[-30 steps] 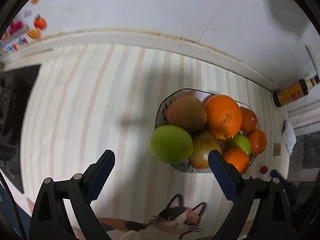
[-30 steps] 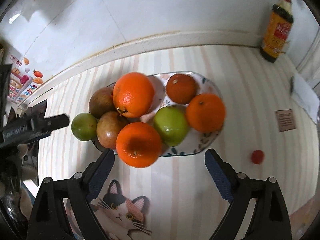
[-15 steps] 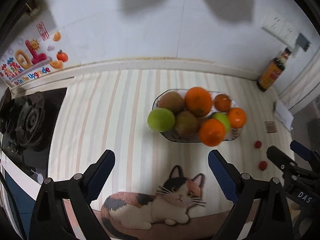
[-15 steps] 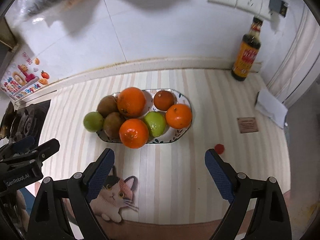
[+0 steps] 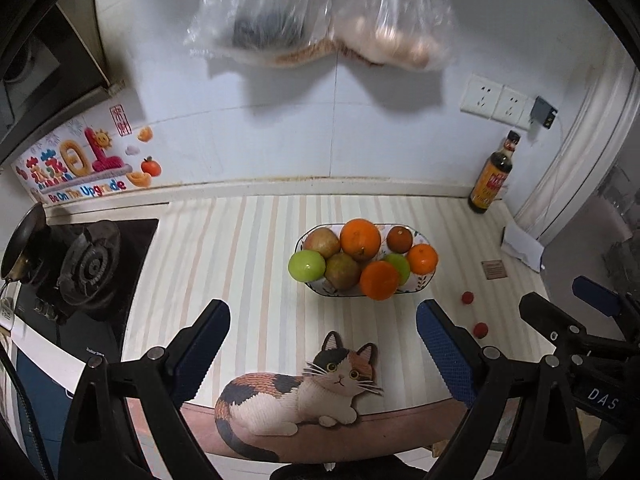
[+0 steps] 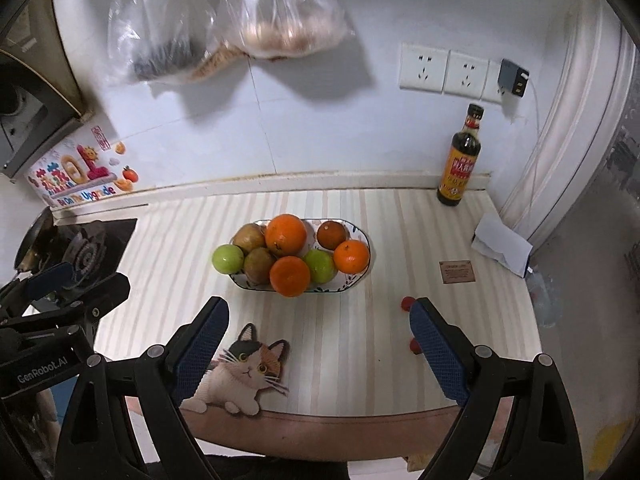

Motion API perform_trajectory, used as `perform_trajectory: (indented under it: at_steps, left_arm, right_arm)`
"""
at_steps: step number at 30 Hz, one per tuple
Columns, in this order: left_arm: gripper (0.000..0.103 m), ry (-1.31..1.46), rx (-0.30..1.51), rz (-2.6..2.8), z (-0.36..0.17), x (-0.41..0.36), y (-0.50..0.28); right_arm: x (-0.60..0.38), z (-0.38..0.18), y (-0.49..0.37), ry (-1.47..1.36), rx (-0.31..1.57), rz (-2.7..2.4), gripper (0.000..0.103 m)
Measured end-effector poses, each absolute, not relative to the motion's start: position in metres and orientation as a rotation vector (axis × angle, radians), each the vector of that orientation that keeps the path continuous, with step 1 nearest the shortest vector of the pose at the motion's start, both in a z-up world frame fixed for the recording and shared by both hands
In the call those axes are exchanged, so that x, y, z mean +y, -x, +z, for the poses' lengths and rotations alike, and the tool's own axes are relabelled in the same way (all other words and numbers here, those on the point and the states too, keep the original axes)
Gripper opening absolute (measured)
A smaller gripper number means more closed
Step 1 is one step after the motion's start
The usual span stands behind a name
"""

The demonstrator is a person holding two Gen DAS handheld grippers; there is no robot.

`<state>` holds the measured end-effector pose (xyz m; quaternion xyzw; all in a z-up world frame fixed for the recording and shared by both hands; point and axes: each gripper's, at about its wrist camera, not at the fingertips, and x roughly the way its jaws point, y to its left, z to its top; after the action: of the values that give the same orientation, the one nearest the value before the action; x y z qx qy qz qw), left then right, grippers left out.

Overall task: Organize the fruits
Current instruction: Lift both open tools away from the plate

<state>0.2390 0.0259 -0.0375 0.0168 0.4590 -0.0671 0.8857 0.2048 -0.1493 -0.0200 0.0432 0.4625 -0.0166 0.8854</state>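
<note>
A patterned oval bowl (image 5: 422, 287) (image 6: 359, 277) sits mid-counter, heaped with several oranges, green apples and brown pears. A big orange (image 5: 360, 239) (image 6: 286, 234) tops the pile, and a green apple (image 5: 307, 265) (image 6: 228, 258) hangs over the bowl's left rim. Two small red fruits (image 5: 467, 298) (image 6: 407, 303) lie loose on the counter to the bowl's right. My left gripper (image 5: 322, 336) hovers high over the counter's front edge, open and empty. My right gripper (image 6: 319, 334) is alongside it, also open and empty. Each gripper shows at the edge of the other's view.
A cat-shaped mat (image 5: 304, 394) (image 6: 240, 372) lies at the striped counter's front edge. A gas stove (image 5: 86, 268) is at the left, a sauce bottle (image 6: 460, 162) and folded paper (image 6: 502, 244) at the back right. Plastic bags (image 5: 320, 16) hang on the wall above.
Both grippers have risen and pulled back from the bowl, which now looks smaller and farther off. The hanging bags, the sockets and the stove have come into view. Jaws kept the same width.
</note>
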Motion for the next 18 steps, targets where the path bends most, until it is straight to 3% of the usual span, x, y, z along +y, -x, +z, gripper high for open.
perform_trajectory:
  at_steps: [18]
  left_arm:
    - [0.095, -0.018, 0.926, -0.139, -0.018, 0.027, -0.209]
  right_arm:
    - [-0.148, 0.015, -0.176, -0.121, 0.902, -0.018, 0.094]
